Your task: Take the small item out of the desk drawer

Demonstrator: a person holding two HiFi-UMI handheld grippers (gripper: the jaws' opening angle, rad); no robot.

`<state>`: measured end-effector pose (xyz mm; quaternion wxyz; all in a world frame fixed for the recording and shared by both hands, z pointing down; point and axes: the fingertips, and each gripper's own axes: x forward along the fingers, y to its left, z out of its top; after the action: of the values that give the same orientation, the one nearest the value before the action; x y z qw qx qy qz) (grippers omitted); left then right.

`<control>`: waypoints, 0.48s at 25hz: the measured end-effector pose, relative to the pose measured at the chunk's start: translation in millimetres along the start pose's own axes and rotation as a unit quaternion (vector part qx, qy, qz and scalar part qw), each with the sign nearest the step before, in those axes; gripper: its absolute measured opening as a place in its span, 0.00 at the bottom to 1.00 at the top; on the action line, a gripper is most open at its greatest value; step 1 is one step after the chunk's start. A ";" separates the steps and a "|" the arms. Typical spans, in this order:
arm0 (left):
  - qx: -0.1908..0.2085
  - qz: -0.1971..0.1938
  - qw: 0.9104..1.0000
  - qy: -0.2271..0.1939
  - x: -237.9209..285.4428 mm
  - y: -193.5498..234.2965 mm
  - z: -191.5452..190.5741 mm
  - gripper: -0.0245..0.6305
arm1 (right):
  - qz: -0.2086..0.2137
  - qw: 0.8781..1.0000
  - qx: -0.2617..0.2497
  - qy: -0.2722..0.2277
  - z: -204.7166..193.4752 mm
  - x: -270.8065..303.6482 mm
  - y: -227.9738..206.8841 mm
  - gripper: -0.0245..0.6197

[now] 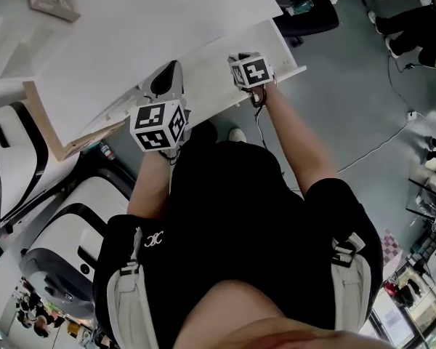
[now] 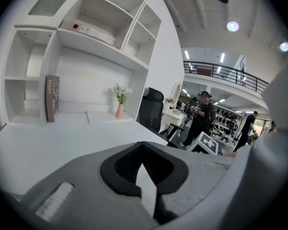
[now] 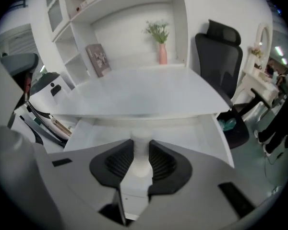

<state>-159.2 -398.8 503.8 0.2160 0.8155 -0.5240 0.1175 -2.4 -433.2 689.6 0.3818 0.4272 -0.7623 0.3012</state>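
Observation:
A small white cylindrical item point(image 3: 141, 153) stands in the open white drawer point(image 3: 187, 134) under the desk top point(image 3: 144, 92). My right gripper point(image 3: 141, 161) reaches into the drawer and is shut on the item, with both dark pads against its sides. In the head view that gripper's marker cube point(image 1: 251, 70) sits over the drawer point(image 1: 211, 86) and hides the item. My left gripper point(image 1: 167, 78) hovers over the drawer's left part, tilted up toward the desk. Its jaws point(image 2: 145, 178) are shut with nothing held.
A black office chair point(image 3: 223, 56) stands right of the desk. White shelves at the back hold a book point(image 3: 100, 59) and a pink vase of flowers point(image 3: 162, 47). White machines point(image 1: 65, 238) crowd the floor at the left. People point(image 2: 201, 114) stand far off.

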 end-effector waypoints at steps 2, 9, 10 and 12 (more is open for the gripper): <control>0.004 -0.004 1.000 -0.005 1.7 -10.0 5.1 0.06 | -0.007 0.999 -0.006 -0.050 17.5 -20.2 -0.2 0.19; 0.024 -0.009 0.999 -0.028 0.4 -46.3 22.4 0.06 | -0.039 0.973 -0.052 -0.220 81.7 -115.2 3.9 0.19; 0.026 -0.008 0.999 -0.030 -0.1 -50.6 24.1 0.06 | -0.041 0.968 -0.057 -0.242 89.5 -130.9 5.4 0.19; 0.026 -0.002 0.999 -0.038 -2.8 -57.0 28.7 0.06 | -0.042 0.957 -0.063 -0.282 101.8 -162.0 8.4 0.19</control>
<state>-109.8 -389.8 464.4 0.1749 0.8256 -0.5271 0.1002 12.8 -441.0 498.8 0.1903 0.5013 -0.8378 0.1034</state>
